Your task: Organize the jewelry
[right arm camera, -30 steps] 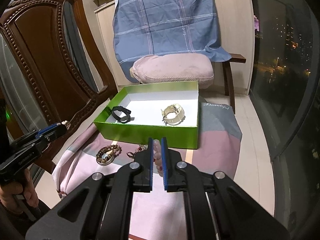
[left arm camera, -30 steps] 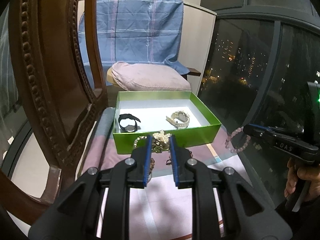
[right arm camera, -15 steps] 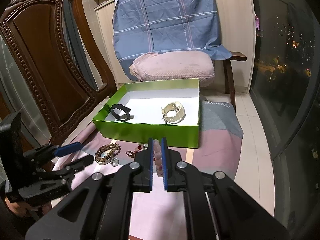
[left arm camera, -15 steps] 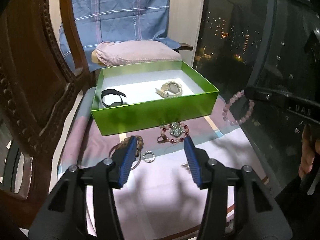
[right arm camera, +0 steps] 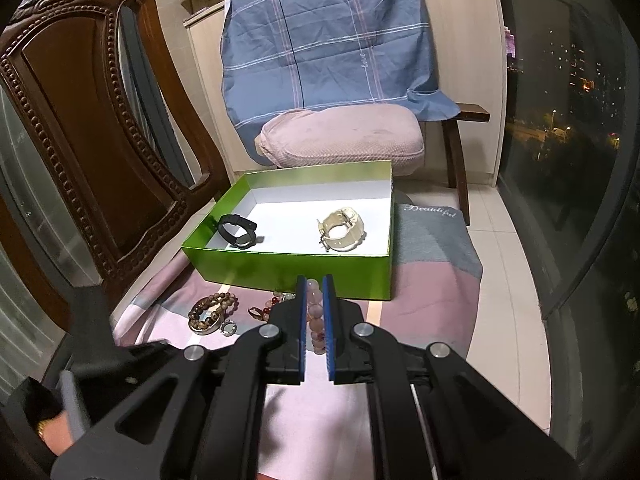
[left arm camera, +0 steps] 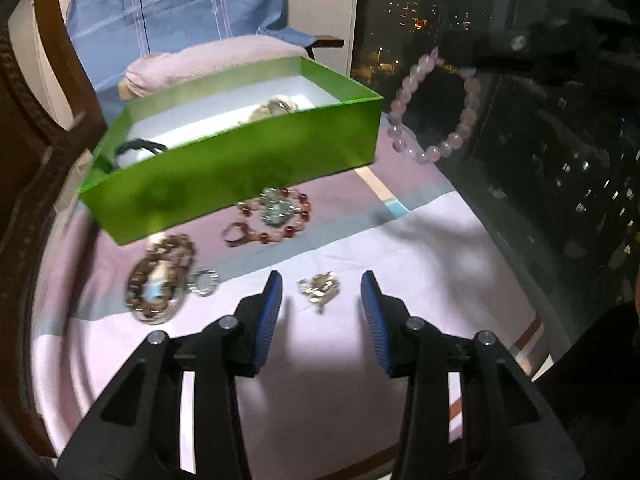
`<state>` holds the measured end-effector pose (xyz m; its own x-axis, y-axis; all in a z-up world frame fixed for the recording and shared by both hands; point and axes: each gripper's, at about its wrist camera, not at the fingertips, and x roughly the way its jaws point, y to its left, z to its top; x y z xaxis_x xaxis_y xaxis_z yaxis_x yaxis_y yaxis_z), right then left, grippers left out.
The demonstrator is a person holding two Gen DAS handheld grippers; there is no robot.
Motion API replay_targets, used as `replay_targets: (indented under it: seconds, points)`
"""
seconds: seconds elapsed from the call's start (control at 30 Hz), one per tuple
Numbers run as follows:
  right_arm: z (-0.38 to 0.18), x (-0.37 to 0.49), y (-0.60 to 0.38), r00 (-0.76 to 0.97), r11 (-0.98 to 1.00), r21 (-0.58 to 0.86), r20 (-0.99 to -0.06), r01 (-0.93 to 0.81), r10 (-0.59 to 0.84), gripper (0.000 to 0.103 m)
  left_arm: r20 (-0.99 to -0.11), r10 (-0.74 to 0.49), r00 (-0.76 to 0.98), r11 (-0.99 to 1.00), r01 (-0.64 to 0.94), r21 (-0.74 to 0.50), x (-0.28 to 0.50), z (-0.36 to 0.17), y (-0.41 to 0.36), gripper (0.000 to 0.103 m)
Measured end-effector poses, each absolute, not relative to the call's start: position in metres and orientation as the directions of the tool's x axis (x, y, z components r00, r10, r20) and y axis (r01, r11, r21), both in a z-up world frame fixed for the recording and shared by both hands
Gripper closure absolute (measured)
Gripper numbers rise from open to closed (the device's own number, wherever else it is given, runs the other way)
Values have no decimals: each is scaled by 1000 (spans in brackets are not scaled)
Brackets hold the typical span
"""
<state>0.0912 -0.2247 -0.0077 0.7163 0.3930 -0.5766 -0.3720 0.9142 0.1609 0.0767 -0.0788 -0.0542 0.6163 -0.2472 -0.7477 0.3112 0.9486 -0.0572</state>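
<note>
A glossy green cardboard box is sitting on matt pink-and-grey cloth; translucent pink bead bracelet is gleaming beside carved, polished dark wooden chair.

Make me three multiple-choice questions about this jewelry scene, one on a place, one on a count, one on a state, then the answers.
1. Where does the small silver trinket lie?
A. in the box
B. on the cloth between the left gripper's fingers
C. on the chair

2. How many watches are in the green cardboard box?
A. one
B. two
C. four

3. The pink bead bracelet is
A. clamped in the right gripper
B. lying in the box
C. lying on the floor

Answers: B, it sits between the blue pads; B, one black, one cream; A, it dangles from shut fingers.
</note>
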Motion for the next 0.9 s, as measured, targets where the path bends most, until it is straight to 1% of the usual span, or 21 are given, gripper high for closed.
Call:
replay_targets:
  seconds: [0.1, 0.13, 0.17, 0.27, 0.37, 0.43, 0.53, 0.57, 0.67, 0.77, 0.9]
  points:
    - [-9, 92, -225, 713, 914, 160, -580, -373, 393, 95, -765, -242, 597, 949, 311, -58, 86, -64, -86, 67]
    - [-8, 93, -226, 713, 914, 160, -581, -373, 393, 95, -773, -240, 588, 949, 309, -60, 89, -67, -87, 71]
    - [-9, 93, -227, 712, 914, 160, -582, -373, 393, 95, -779, -234, 582, 951, 303, -59, 91, -70, -87, 82]
    - [-8, 94, -228, 712, 915, 163, -583, -370, 392, 95, -779, -238, 581, 954, 289, -76, 91, -68, -81, 83]
    - [-7, 93, -228, 714, 914, 166, -579, -369, 394, 95, -738, -243, 630, 963, 249, -105, 83, -47, -65, 83]
    - [-5, 92, -227, 716, 913, 167, -575, -371, 396, 95, -695, -242, 677, 968, 220, -123, 74, -26, -50, 83]
    - [-6, 90, -226, 714, 910, 165, -574, -379, 401, 95, -619, -187, 763, 982, 152, -109, 53, 6, -22, 83]
    - [-6, 90, -225, 712, 910, 165, -575, -381, 402, 95, -598, -172, 783, 985, 123, -124, 47, 15, -10, 83]
    - [-7, 89, -225, 709, 909, 163, -579, -384, 403, 95, -563, -125, 817, 990, 61, -131, 40, 30, 14, 83]
    - [-8, 89, -223, 705, 908, 160, -584, -386, 403, 95, -555, -106, 825, 991, 41, -128, 41, 32, 22, 83]
    - [-9, 89, -221, 705, 908, 159, -585, -387, 402, 95, -577, -108, 810, 991, 43, -125, 46, 25, 19, 83]
